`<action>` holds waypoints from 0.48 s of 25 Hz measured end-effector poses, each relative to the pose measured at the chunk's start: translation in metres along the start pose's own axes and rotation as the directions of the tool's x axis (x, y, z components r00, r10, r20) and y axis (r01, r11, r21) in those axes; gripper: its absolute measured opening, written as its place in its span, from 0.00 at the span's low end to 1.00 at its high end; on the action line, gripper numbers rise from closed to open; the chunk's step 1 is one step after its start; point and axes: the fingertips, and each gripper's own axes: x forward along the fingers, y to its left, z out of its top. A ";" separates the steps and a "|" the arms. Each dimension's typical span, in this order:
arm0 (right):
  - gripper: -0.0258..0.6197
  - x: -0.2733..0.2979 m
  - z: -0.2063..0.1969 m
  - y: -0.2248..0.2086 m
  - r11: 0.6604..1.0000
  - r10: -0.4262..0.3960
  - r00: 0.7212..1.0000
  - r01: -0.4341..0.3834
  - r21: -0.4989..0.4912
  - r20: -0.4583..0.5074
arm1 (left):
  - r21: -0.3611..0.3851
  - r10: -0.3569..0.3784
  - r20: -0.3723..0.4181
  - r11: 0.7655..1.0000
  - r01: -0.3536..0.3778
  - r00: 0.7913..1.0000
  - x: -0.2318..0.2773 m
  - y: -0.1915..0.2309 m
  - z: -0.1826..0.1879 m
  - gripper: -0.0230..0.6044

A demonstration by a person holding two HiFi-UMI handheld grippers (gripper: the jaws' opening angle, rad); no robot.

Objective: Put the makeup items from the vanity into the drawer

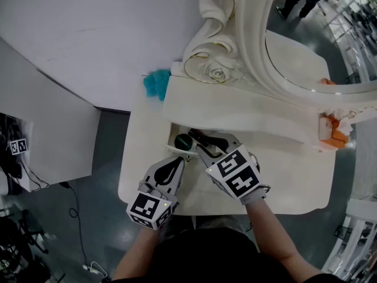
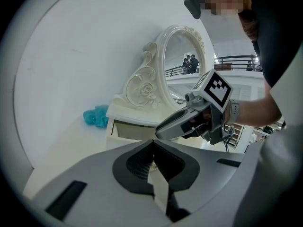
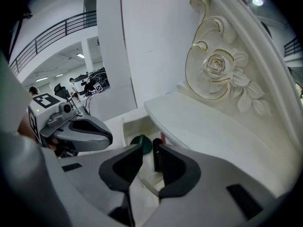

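Drawer held a green compact at nine o'clock of a black tube; right gripper parted above, left gripper closed, empty. We advised withdrawing straight back.

1. The mirror stands at the back of the table, with a shelf before its foot.
2. The drawer is open under the shelf's left end. In it lie a round item and, to its right, a tube.
3. A puff lies on the table behind the drawer, left of the mirror's frame. A box sits near the table's right end.
4. The right hand-held gripper reaches over the drawer. The left hand-held gripper is just to its left, before the drawer.
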 end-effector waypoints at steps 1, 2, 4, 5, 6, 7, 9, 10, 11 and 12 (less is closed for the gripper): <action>0.21 -0.001 0.000 0.000 1.000 -0.003 1.000 0.003 0.001 0.002 | 0.001 0.000 0.000 1.000 0.000 1.000 0.000 0.000 0.000 0.06; 0.21 -0.001 -0.001 0.000 1.000 -0.005 1.000 0.005 0.002 0.003 | 0.002 0.000 0.001 1.000 0.000 1.000 -0.001 -0.001 0.000 0.06; 0.21 -0.002 -0.001 0.000 1.000 -0.007 1.000 0.007 0.002 0.005 | 0.002 0.000 0.002 1.000 0.000 1.000 -0.001 -0.001 0.000 0.06; 0.21 -0.003 -0.001 0.000 1.000 -0.008 1.000 0.008 0.000 0.006 | 0.002 0.000 0.002 1.000 0.000 1.000 -0.002 -0.002 0.000 0.06; 0.21 -0.003 -0.001 0.001 1.000 -0.009 1.000 0.009 -0.002 0.008 | 0.003 -0.001 0.003 1.000 0.001 1.000 -0.002 -0.002 0.000 0.06; 0.21 -0.004 -0.001 0.002 1.000 -0.010 1.000 0.010 -0.005 0.011 | 0.003 -0.002 0.003 1.000 0.002 1.000 -0.002 -0.002 0.000 0.06; 0.21 -0.006 -0.001 0.004 1.000 -0.011 1.000 0.012 -0.014 0.023 | 0.004 -0.002 0.004 1.000 0.002 1.000 -0.002 -0.003 0.000 0.06; 0.19 -0.007 0.000 0.005 1.000 -0.013 0.999 0.013 -0.018 0.033 | 0.004 -0.002 0.004 1.000 0.002 1.000 -0.002 -0.004 0.000 0.06; 0.14 -0.009 0.000 0.005 1.000 -0.014 0.999 0.015 -0.021 0.044 | 0.004 -0.003 0.004 1.000 0.003 1.000 -0.002 -0.005 0.000 0.06; 0.12 -0.010 0.001 0.006 1.000 -0.015 0.998 0.016 -0.021 0.055 | 0.005 -0.004 0.005 1.000 0.004 1.000 -0.002 -0.006 0.000 0.06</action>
